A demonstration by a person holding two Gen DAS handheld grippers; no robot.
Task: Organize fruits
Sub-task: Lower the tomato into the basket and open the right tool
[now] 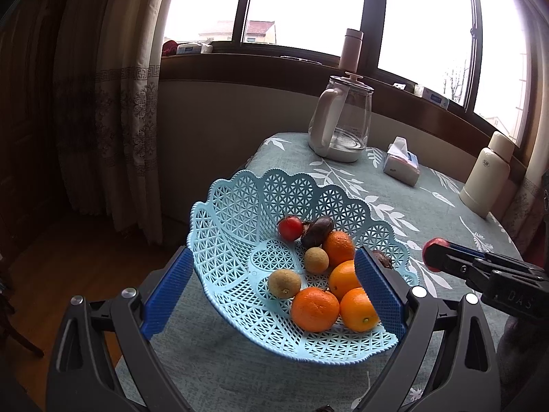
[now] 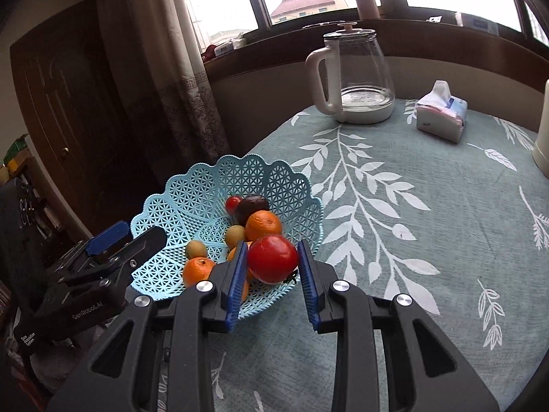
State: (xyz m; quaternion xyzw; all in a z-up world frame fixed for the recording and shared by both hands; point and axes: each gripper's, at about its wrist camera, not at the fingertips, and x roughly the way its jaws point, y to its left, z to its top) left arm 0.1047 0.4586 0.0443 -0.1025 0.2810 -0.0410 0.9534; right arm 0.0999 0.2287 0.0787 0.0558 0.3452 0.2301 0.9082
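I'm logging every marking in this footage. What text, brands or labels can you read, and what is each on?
"GenRoboT.AI": side of the left tool, in the right wrist view.
"Data Acquisition System": small print lower on that body.
"DAS": partial lettering on the right tool, in the left wrist view.
White flask: small logo, unreadable.
Tissue pack: print too blurred.

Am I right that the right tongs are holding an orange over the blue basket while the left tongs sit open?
Not quite: the right tongs hold a red tomato, not an orange, as the right wrist view shows. It is over the blue basket, and the left tongs are open.
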